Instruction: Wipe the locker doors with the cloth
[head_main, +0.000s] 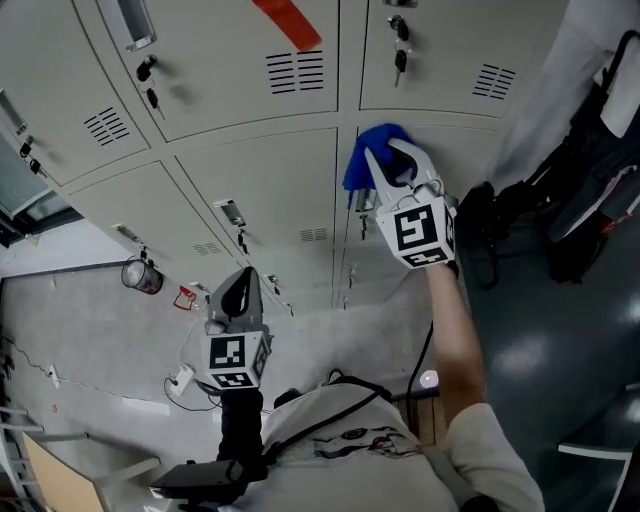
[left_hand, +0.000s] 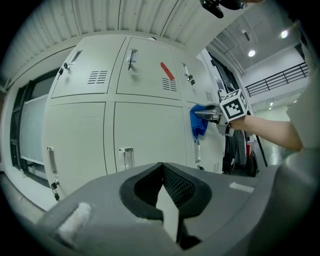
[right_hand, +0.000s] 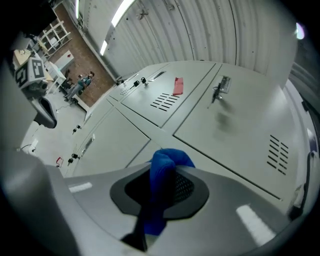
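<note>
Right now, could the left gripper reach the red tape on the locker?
Probably: nothing stands between the left gripper and the red tape, though the tape sits high up and the gripper hangs low.

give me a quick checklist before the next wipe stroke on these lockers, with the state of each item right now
1. Blue cloth clamped in right gripper: ok.
2. Cloth pressed flat on the locker door: cannot tell.
3. Left gripper shut, empty, clear of the cloth: ok.
4. Keys hanging in the lock above the cloth, may snag on an upward stroke: not ok.
</note>
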